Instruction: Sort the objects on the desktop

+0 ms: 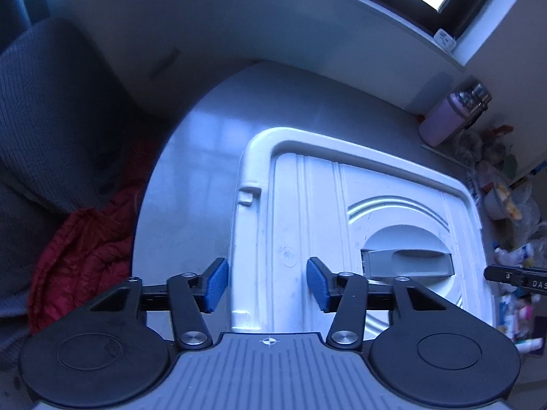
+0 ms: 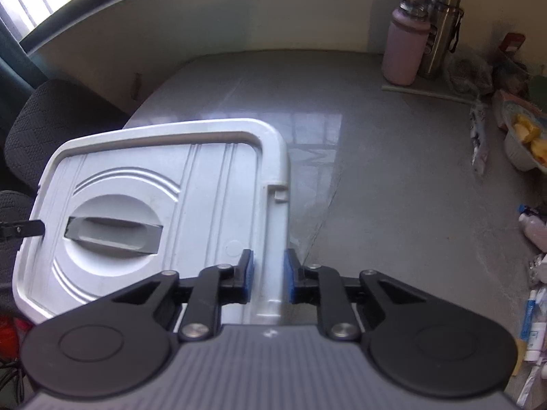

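Jaws of the right gripper clench the white ribbed plastic box lid's rigid, light rim at its three o'clock edge; left gripper straddles the nine o'clock rim, spread, above the grey counter.

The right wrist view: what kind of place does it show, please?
Probably a desk by a window in a home or dormitory room. A grey tabletop carries a white storage-box lid, a pink bottle beside a steel flask, and scattered toiletries; a dark fabric chair stands beside it.
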`<state>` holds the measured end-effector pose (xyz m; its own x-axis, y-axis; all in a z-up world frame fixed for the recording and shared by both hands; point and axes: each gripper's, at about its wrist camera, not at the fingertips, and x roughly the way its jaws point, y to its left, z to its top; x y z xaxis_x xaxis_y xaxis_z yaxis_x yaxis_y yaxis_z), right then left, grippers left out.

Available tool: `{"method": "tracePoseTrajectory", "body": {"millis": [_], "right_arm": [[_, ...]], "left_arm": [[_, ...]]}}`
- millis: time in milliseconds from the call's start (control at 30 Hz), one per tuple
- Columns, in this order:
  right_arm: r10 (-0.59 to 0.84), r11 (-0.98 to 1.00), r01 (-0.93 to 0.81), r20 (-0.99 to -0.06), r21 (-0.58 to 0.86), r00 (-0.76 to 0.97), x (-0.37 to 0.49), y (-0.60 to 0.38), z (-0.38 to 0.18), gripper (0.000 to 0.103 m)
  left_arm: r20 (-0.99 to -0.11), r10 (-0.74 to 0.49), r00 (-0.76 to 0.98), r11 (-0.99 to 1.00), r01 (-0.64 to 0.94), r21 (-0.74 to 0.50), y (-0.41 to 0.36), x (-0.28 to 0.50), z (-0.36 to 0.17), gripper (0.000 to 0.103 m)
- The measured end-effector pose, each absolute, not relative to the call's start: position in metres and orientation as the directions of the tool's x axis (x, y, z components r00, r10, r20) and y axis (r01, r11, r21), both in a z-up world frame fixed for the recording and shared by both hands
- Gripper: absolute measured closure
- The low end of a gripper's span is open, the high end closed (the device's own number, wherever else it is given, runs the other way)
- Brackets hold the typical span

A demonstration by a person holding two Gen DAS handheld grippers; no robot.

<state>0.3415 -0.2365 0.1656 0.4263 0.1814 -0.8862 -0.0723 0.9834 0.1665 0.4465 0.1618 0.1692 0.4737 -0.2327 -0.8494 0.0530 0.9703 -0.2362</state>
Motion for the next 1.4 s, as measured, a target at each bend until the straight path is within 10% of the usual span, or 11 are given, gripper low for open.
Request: {"method": "tracePoseTrajectory", "body": {"millis": [1200,1300,1400], "right_arm": [[0.077,0.996,-0.081,-0.868,0.042,0.490,0.322,-0.210,0.166,0.092],[0.085,0.996,-0.070,-0.850,0.057,0.519,0.313,-0.209,0.170,0.083],[0.073,0.997,-0.069,-0.820,0.041,0.568,0.297,-0.206,0.179,0.049]], "left_arm": [[-0.864,-0.147,0.482,0.989,0.080,-0.124,0.155,0.441,0.171,0.040],[-0.832,-0.155,0.533,0.988,0.072,-0.137,0.154,0.430,0.181,0.037],[-0.793,-0.127,0.596,0.992,0.079,-0.099,0.149,0.413,0.191,0.029]]}}
